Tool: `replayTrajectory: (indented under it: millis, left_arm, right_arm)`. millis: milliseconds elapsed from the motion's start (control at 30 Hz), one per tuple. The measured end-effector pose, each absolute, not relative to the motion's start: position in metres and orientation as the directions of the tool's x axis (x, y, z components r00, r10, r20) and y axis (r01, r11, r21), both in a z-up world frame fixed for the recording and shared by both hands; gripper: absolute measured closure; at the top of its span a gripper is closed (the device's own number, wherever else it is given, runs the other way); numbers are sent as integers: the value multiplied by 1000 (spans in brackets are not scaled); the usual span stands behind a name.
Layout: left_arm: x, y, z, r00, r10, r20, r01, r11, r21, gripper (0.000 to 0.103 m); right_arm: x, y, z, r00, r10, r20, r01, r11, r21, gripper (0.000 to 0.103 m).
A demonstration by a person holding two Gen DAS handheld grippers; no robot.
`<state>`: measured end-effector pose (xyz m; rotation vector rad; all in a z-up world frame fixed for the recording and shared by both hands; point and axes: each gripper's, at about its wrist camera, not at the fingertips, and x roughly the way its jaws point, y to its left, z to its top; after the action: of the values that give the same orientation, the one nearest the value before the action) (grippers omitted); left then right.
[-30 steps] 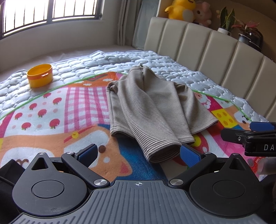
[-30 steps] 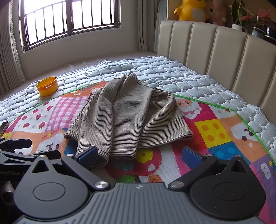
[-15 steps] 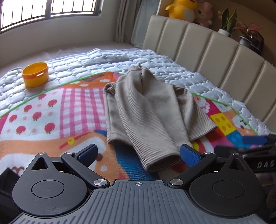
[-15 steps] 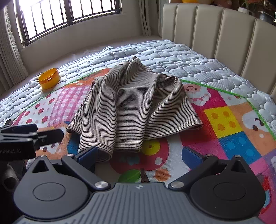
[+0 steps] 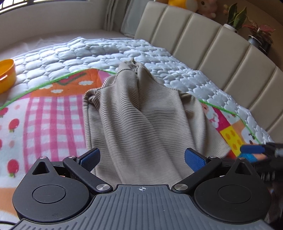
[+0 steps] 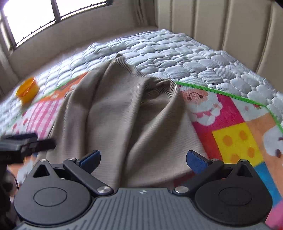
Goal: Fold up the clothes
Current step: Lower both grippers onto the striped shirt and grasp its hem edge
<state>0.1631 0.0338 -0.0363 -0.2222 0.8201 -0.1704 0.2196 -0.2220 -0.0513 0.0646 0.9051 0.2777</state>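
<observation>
A beige striped sweater (image 5: pixel 141 115) lies partly folded on a colourful cartoon mat (image 5: pixel 44 115), its near hem toward me. My left gripper (image 5: pixel 142 157) is open, its blue pads on either side of the sweater's near left end, just above it. My right gripper (image 6: pixel 143 158) is open over the sweater (image 6: pixel 123 115) near its right hem. Each gripper shows at the edge of the other's view: the right one (image 5: pixel 254 150) and the left one (image 6: pixel 26 143). Neither holds cloth.
An orange bowl (image 5: pixel 6 76) sits on the quilted bedspread (image 5: pixel 88 51) at the far left. A padded beige headboard (image 5: pixel 212 44) runs along the right, with plush toys and potted plants (image 5: pixel 235 16) on top. A window (image 6: pixel 35 16) is at the back.
Both grippers have moved forward and down toward the sweater's near hem, which now sits between their open fingers. The sweater has not moved.
</observation>
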Motion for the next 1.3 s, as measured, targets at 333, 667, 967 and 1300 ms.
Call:
replayTrajectory:
  millis: [333, 667, 967, 1300]
  left_arm:
    - [197, 74, -81, 549, -254, -796, -37, 945, -326, 0]
    - [199, 62, -85, 520, -228, -823, 3, 964, -265, 0]
    - [218, 67, -71, 583, -179, -792, 2, 976, -219, 26]
    - [248, 56, -77, 608, -142, -781, 159, 986, -55, 57]
  right_arm:
    - [266, -231, -106, 580, 298, -758, -176, 955, 240, 0]
    - [249, -222, -98, 664, 237, -709, -280, 958, 58, 0]
    - [294, -239, -90, 739, 193, -645, -249, 969, 5, 42]
    - [316, -233, -100, 584, 338, -738, -366, 921, 131, 80]
